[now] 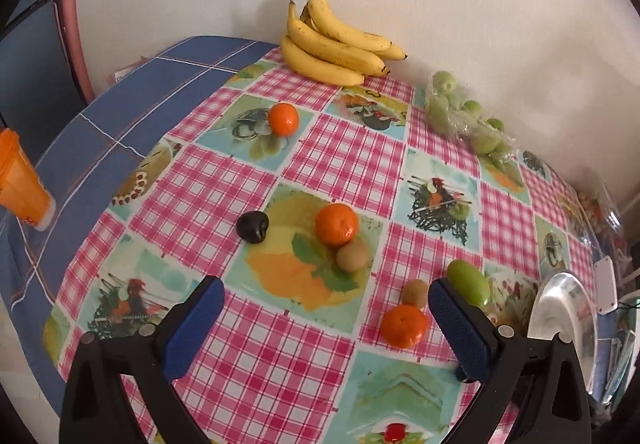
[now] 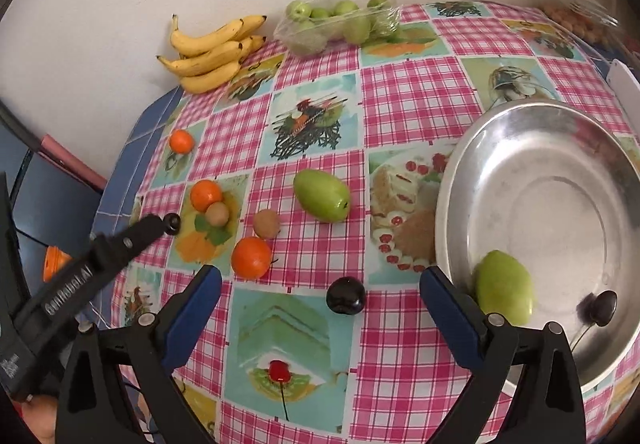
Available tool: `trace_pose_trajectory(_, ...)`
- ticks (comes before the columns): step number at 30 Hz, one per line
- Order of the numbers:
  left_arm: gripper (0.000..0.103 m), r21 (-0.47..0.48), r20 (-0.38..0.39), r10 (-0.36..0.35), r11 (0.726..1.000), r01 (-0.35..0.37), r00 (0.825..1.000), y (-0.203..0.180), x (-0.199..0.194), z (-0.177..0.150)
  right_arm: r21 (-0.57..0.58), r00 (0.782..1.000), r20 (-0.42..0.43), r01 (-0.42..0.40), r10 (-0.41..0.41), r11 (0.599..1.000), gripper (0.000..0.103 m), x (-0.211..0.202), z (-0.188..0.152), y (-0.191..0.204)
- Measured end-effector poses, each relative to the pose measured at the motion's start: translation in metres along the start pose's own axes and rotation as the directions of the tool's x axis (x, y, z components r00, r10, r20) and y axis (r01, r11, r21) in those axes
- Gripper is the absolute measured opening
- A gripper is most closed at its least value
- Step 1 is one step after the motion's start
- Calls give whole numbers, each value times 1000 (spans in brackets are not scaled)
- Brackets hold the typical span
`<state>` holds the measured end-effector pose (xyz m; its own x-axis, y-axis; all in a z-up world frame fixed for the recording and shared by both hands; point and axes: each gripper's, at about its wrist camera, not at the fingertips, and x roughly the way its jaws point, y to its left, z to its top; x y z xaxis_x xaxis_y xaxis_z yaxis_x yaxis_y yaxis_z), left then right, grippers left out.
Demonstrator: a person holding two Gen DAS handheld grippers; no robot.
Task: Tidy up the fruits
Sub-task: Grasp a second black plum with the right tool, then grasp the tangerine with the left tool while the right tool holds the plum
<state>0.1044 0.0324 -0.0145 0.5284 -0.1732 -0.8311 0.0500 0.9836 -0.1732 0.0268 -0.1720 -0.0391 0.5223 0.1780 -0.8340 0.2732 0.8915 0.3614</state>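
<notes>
A steel plate (image 2: 560,184) at the right holds a green mango (image 2: 504,292) and a dark plum (image 2: 604,308). My right gripper (image 2: 320,280) is open above the checked tablecloth, with another dark plum (image 2: 345,295) just beyond the gap between its fingers. A second green mango (image 2: 322,195), three oranges (image 2: 251,258) and two kiwis (image 2: 266,223) lie loose on the table. My left gripper (image 1: 324,288) is open and holds nothing. An orange (image 1: 336,224) and a kiwi (image 1: 352,255) lie ahead of it, and a third dark plum (image 1: 252,227) sits to their left.
Bananas (image 1: 340,44) and a plastic bag of small green fruits (image 2: 340,22) rest against the back wall. An orange cup (image 1: 20,184) stands on the blue cloth at far left. A clear plastic box (image 2: 580,16) sits at the back right corner.
</notes>
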Motion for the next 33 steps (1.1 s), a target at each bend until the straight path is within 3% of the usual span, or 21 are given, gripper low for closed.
trace_pose_trajectory(3, 103, 10, -32, -13, 1000, 14, 999, -4, 7, -1, -29, 1000, -22, 5, -6, 1000, 90, 5, -2, 5)
trace_pose_trajectory(5, 103, 14, -56, -19, 1000, 20, 998, -7, 13, -4, -38, 999, -40, 19, -20, 999, 77, 10, -3, 7)
trace_pose_trajectory(9, 102, 35, -88, -14, 999, 17, 996, -16, 22, -8, -72, 994, -83, 59, -65, 996, 71, 20, -6, 9)
trace_pose_trajectory(11, 97, 49, -105, -14, 999, 19, 994, -21, 27, -10, -76, 993, -96, 63, -70, 995, 58, 23, -7, 8)
trace_pose_trajectory(12, 92, 52, -119, -18, 998, 24, 993, -24, 32, -11, -81, 993, -98, 61, -69, 995, 56, 24, -7, 8)
trace_pose_trajectory(16, 88, 70, -161, -21, 997, 33, 987, -33, 46, -16, -90, 989, -121, 68, -79, 994, 55, 33, -12, 5)
trace_pose_trajectory(19, 77, 102, -180, -18, 994, 37, 983, -41, 53, -19, -85, 986, -146, 72, -84, 994, 44, 41, -13, 2)
trace_pose_trajectory(25, 52, 92, -202, -69, 992, 89, 977, -49, 57, -20, -76, 982, -170, 74, -86, 994, 32, 44, -15, 0)
trace_pose_trajectory(33, 49, 102, -226, -76, 990, 101, 971, -58, 65, -24, -65, 981, -185, 54, -66, 996, 28, 43, -17, -2)
